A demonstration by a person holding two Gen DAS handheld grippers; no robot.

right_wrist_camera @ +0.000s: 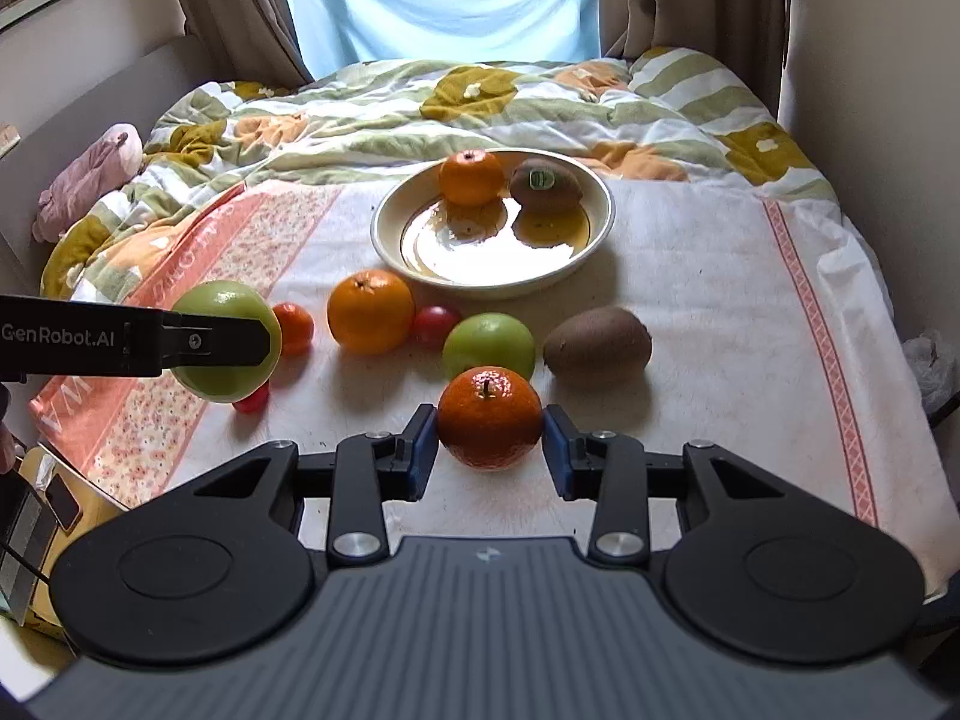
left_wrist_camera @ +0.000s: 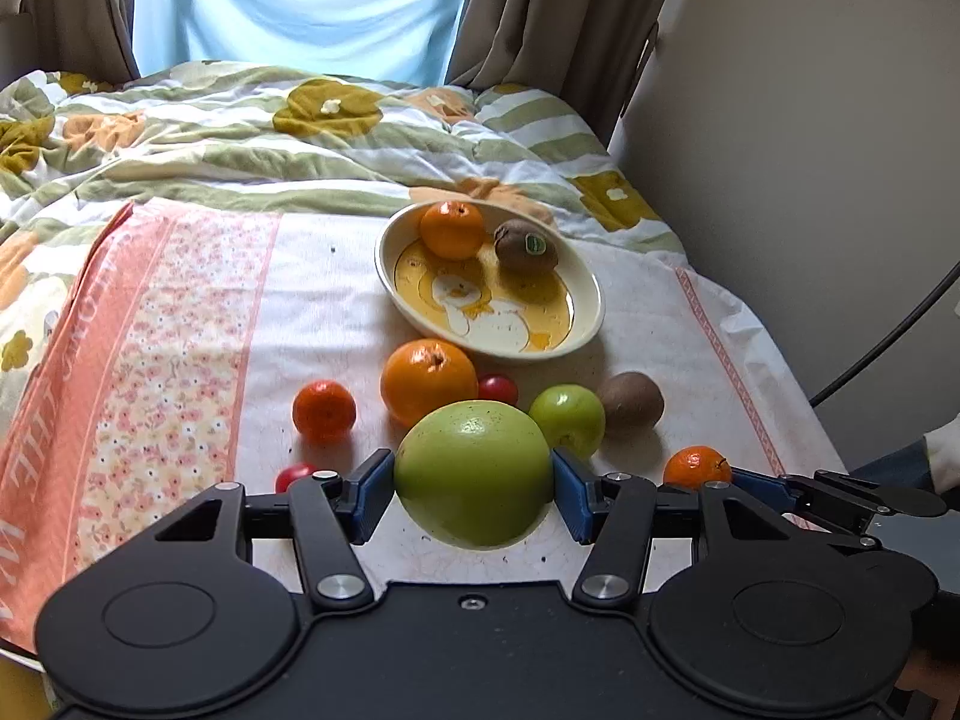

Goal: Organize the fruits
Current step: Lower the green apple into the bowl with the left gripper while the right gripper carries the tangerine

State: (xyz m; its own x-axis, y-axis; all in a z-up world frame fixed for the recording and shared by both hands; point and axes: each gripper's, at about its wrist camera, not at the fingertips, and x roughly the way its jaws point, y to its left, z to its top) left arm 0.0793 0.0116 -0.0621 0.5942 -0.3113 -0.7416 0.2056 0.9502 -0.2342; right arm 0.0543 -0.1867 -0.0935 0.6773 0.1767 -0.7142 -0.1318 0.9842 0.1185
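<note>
Upward, tangerine (right_wrist_camera: 489,417) stem, between fingers (right_wrist_camera: 420,450)

Green apple (left_wrist_camera: 473,474) and mandarin (right_wrist_camera: 489,417) gripped

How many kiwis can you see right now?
2. One kiwi lies in the bowl beside an orange; the other kiwi sits on the cloth, right of the green apple. None seems hidden.

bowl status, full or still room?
Still room. The bowl holds only an orange and a kiwi at its far side; the near half is bare.
</note>
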